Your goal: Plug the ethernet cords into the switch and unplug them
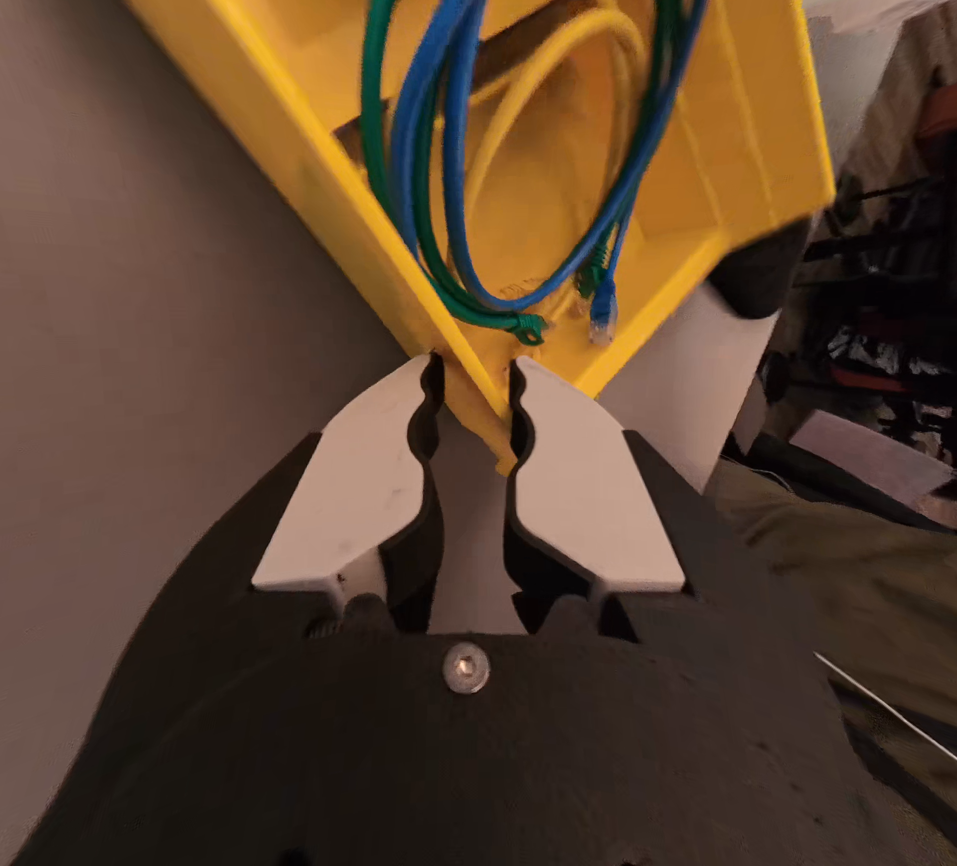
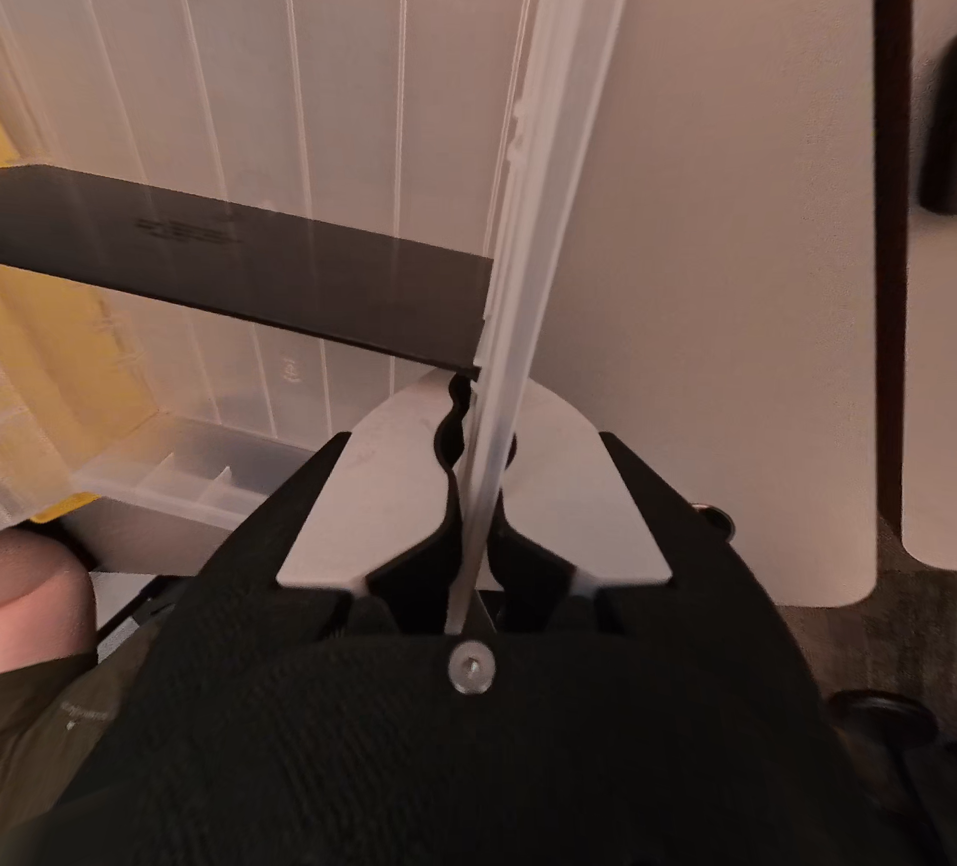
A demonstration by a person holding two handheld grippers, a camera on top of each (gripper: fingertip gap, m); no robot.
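two handheld grippers each carry a bin, so this looks like the set-up step, before any plugging. the left gripper (image 1: 476,370) has its fingers closed on the near corner of a yellow bin (image 1: 290,80), which is tilted with its far end raised. inside the bin lie three looped ethernet cords: a green cord (image 1: 373,127), a blue cord (image 1: 445,106) and a yellow cord (image 1: 523,101), their plug ends gathered at the near corner, just beyond the fingertips but not touching them. the right gripper (image 2: 479,406) has its fingers clamped on the rim of a clear plastic bin (image 2: 559,116). a flat black slab, probably the switch (image 2: 290,266), lies inside that bin, its right end against the rim just beyond the fingertips; its ports cannot be seen. the next move likely calls for setting both bins down, letting go, and lifting out the switch and one cord
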